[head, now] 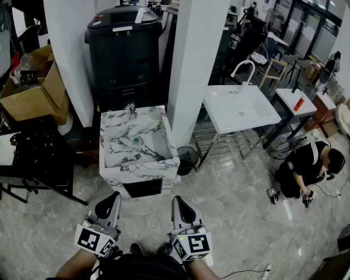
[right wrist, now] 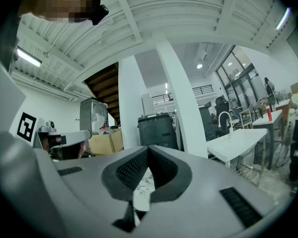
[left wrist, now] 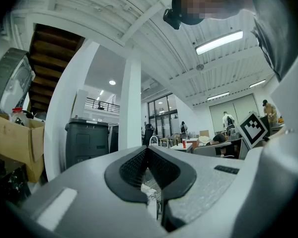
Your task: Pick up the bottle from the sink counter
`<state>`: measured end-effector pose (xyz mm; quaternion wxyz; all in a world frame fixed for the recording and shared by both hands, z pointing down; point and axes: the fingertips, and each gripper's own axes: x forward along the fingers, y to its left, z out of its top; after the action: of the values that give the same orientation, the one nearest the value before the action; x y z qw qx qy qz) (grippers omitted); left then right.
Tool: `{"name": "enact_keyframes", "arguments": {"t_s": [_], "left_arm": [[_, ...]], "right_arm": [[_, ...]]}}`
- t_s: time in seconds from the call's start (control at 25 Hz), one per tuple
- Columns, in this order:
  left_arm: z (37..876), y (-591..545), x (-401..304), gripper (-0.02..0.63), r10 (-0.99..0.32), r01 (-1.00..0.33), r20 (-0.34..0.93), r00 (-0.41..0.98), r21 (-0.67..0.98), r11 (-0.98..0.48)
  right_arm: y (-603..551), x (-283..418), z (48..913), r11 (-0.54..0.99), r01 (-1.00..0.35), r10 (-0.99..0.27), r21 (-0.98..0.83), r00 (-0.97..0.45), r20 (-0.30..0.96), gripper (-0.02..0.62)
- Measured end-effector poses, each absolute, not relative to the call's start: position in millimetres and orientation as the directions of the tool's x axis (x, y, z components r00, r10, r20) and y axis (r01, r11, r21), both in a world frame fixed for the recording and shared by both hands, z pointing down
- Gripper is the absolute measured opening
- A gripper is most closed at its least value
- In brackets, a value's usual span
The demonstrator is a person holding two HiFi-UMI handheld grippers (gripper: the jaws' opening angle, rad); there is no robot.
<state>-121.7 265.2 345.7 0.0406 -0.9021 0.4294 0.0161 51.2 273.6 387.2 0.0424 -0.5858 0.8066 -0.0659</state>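
Observation:
Both grippers hang low at the bottom of the head view, in front of a marble sink unit (head: 112, 168). The left gripper (head: 113, 197) and the right gripper (head: 179, 201) are shut, with nothing held. In the left gripper view the pads (left wrist: 134, 166) meet at the tip of the left gripper (left wrist: 147, 148). The right gripper (right wrist: 148, 148) looks the same in its own view. A small red bottle (head: 298, 104) stands on a white table at the far right, also seen as the red bottle (right wrist: 269, 114). A small greenish item (head: 137, 139) lies in the marble basin.
A black bin (head: 125, 45) stands behind the marble sink between white pillars (head: 192, 69). A white sink table (head: 242, 107) with a tap is to the right. A person (head: 306, 168) crouches on the floor at the right. A cardboard box (head: 32, 89) and a black cart (head: 35, 153) are at the left.

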Motion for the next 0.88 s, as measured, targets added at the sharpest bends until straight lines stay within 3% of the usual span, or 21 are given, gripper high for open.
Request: {"name": "enact_keyframes", "arguments": {"t_s": [0.88], "left_arm": [[345.4, 233.0, -46.1, 0.0, -0.803, -0.805, -0.057, 0.593, -0.046, -0.591]], "right_arm": [[237.2, 127.5, 395.1, 0.364, -0.904, -0.928, -0.224, -0.372, -0.008, 0.008]]}}
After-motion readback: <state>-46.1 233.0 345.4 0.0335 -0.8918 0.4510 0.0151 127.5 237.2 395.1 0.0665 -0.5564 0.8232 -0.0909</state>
